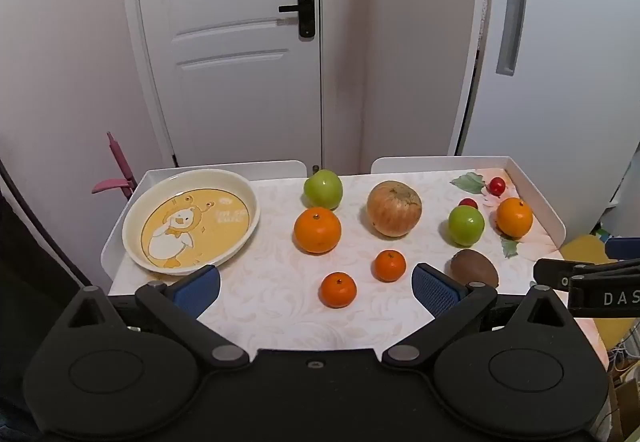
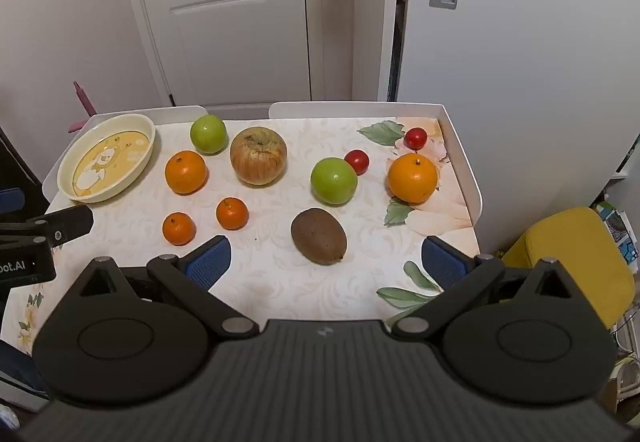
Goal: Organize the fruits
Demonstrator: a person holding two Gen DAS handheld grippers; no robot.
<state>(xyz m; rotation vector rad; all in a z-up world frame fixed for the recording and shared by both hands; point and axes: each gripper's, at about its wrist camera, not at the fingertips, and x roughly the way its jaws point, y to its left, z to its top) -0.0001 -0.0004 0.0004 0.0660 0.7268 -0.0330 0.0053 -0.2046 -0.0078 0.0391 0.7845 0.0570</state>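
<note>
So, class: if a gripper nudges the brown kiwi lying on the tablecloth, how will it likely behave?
The kiwi is egg-shaped and lies on its side, so it would probably wobble or roll sideways rather than slide straight. Its skin looks dull and fuzzy, so the blue pads should grip it without much slipping. It may be soft, so a gentle squeeze seems wise.

On the bench (image 2: pixel 280 282) we find the plate (image 2: pixel 150 146) at the far left, nothing in it. Right of it sit an apple (image 2: pixel 208 134) and, nearer us, an orange (image 2: pixel 185 171); two mandarins (image 2: pixel 232 213) lie nearer still. A large ribbed fruit (image 2: pixel 258 155) sits mid-bench. Further right come a second apple (image 2: pixel 333 181), two cherry tomatoes (image 2: pixel 357 161) behind it, another orange (image 2: pixel 412 178), and the kiwi (image 2: pixel 319 235) nearest us.
</note>
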